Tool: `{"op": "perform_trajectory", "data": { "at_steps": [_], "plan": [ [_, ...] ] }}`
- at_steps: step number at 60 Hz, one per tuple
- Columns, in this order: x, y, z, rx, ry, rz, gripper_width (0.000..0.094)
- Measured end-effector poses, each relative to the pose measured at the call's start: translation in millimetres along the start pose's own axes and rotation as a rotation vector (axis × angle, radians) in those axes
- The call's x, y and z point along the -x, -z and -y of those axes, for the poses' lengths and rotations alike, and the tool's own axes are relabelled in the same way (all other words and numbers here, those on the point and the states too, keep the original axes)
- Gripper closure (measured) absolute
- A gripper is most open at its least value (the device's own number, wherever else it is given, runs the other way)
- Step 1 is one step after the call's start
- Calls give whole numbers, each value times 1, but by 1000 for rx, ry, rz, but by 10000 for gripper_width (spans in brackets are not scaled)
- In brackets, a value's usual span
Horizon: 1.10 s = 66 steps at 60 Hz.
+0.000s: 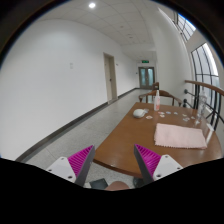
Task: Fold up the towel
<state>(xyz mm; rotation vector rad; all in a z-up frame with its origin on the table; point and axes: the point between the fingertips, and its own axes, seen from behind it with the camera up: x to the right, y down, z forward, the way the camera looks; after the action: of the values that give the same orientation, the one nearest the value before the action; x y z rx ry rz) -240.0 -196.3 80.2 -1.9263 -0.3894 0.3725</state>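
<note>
A pink towel (180, 135) lies flat on a brown wooden table (125, 145), well beyond my fingers and to the right. My gripper (113, 160) is open and empty, its two magenta pads (148, 157) spread wide. It hangs over the table's near left corner, with floor showing under the left finger. Nothing stands between the fingers.
A bottle (157, 99) and small white items (140, 113) stand at the table's far end. Chairs (207, 110) flank the table's right side. A grey corridor floor (70, 128) runs along the left, with white walls, a door and windows on the right.
</note>
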Motion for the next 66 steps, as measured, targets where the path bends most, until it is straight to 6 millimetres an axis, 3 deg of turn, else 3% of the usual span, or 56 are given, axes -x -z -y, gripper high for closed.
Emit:
{"op": "perform_trajectory", "data": {
  "at_steps": [5, 11, 27, 32, 33, 39, 40, 41, 44, 58, 62, 66],
  "plan": [
    [-19, -6, 1, 0, 32, -32, 120],
    [-45, -35, 7, 25, 32, -89, 122],
    [-174, -110, 20, 118, 12, -300, 153],
    [-202, -137, 15, 168, -13, -326, 222],
    [-204, -143, 13, 179, -20, -321, 203],
    [-206, -166, -10, 281, -81, -258, 667],
    [-209, -169, -6, 256, -85, -262, 603],
    [-213, -176, -8, 264, -89, -271, 671],
    [-224, -170, -8, 254, -75, -301, 890],
    [-226, -171, -1, 222, -26, -283, 934],
    [-225, -161, 23, 148, -21, -280, 934],
    [-241, -138, 52, 76, -37, -308, 933]
  ]
}}
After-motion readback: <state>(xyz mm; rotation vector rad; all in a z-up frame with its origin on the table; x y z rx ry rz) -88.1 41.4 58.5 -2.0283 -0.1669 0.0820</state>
